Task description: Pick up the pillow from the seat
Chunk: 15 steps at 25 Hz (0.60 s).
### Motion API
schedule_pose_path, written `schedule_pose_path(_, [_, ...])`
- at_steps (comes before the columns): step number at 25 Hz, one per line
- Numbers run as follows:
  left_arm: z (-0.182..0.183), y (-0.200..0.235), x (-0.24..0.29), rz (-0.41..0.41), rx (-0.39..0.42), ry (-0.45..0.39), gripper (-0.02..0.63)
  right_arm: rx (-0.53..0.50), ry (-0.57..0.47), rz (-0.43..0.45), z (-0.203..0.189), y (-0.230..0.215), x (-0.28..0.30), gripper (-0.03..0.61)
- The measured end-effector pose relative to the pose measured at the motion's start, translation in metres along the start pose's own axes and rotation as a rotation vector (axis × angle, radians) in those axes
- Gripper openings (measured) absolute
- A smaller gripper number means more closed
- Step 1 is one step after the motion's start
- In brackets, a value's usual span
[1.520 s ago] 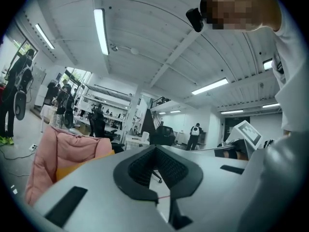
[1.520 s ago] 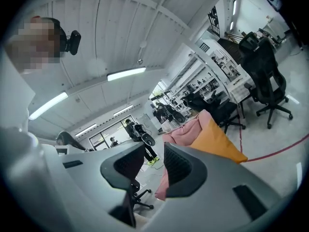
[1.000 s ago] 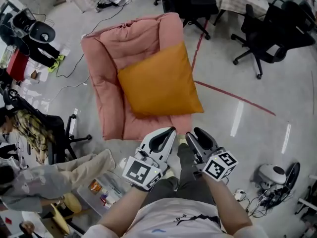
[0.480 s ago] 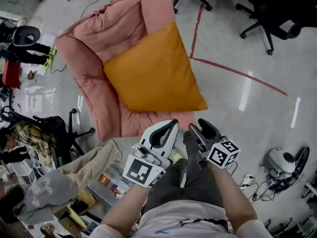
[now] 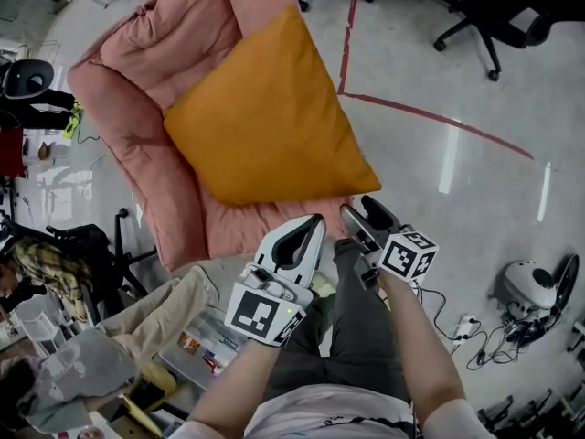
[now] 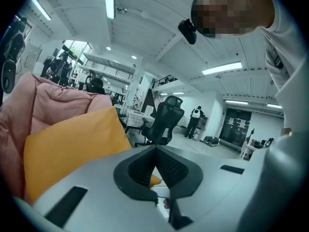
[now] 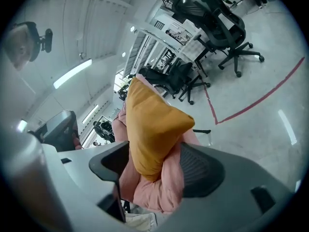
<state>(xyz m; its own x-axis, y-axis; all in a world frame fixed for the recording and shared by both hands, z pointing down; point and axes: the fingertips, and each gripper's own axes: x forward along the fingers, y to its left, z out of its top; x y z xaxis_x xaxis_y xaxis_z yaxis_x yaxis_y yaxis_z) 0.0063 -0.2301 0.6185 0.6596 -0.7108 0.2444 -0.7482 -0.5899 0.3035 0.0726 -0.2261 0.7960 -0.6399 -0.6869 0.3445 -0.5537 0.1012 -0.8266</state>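
An orange square pillow (image 5: pixel 265 117) lies tilted on a pink padded floor seat (image 5: pixel 137 144). Both grippers hover just off the seat's front edge, touching nothing. My left gripper (image 5: pixel 311 231) points at the seat's front, with its jaws together and nothing in them. In the left gripper view the pillow (image 6: pixel 67 149) rises to the left, beyond that gripper (image 6: pixel 157 166). My right gripper (image 5: pixel 358 213) sits below the pillow's near corner and its jaws are opening. In the right gripper view the pillow's corner (image 7: pixel 154 124) shows in the gap of that gripper (image 7: pixel 157 175), clear of both pads.
Black office chairs (image 5: pixel 484 12) stand at the far right, behind a red tape line (image 5: pixel 430 122) on the shiny floor. A seated person (image 5: pixel 82 355) and clutter fill the left. A white device with cables (image 5: pixel 526 291) lies at the lower right.
The view has closed in on the seat, so pillow and seat look larger and sit further up and left. Both grippers came nearer the seat's front edge. The right jaws have spread.
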Motion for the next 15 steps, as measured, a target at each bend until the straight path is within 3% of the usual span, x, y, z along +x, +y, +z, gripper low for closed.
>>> schedule_pose_path(8, [-0.019,0.003,-0.006,-0.008,0.014,-0.009,0.009,-0.032,-0.069,0.037,0.016,-0.013,0.030,0.345])
schedule_pose_path(15, [-0.026,0.014,-0.012,0.006,0.019,-0.013,0.009,-0.059,-0.068,0.052,0.026,-0.016,0.043,0.345])
